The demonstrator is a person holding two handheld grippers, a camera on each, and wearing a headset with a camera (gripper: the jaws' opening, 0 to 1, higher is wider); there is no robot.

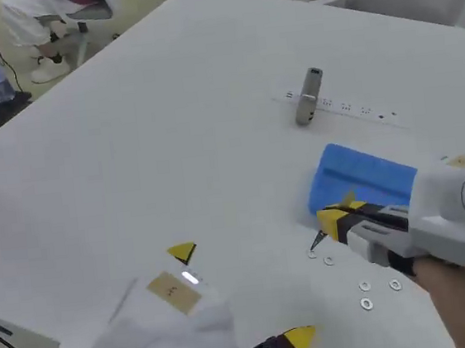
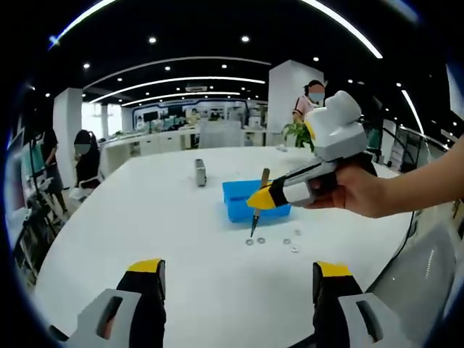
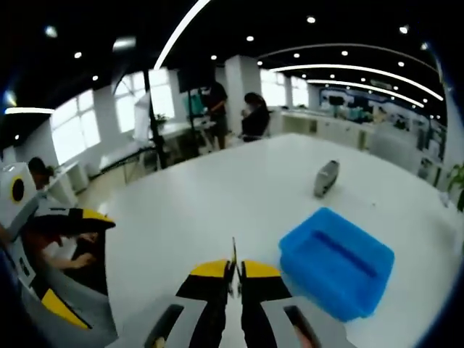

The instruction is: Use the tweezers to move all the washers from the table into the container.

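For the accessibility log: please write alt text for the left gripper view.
The right gripper holds tweezers tip-down over scattered washers on a white table, beside a blue container. The tongs of the left gripper stand open in the foreground.

blue container (image 1: 366,178), white table (image 1: 171,147), silver washers (image 1: 367,303), yellow-and-black right gripper (image 3: 234,274), dark-tipped tweezers (image 2: 256,217)

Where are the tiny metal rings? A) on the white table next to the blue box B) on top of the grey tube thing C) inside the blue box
A: the small silver metal washers lie scattered on the white table beside the blue plastic container, whose inside looks empty.
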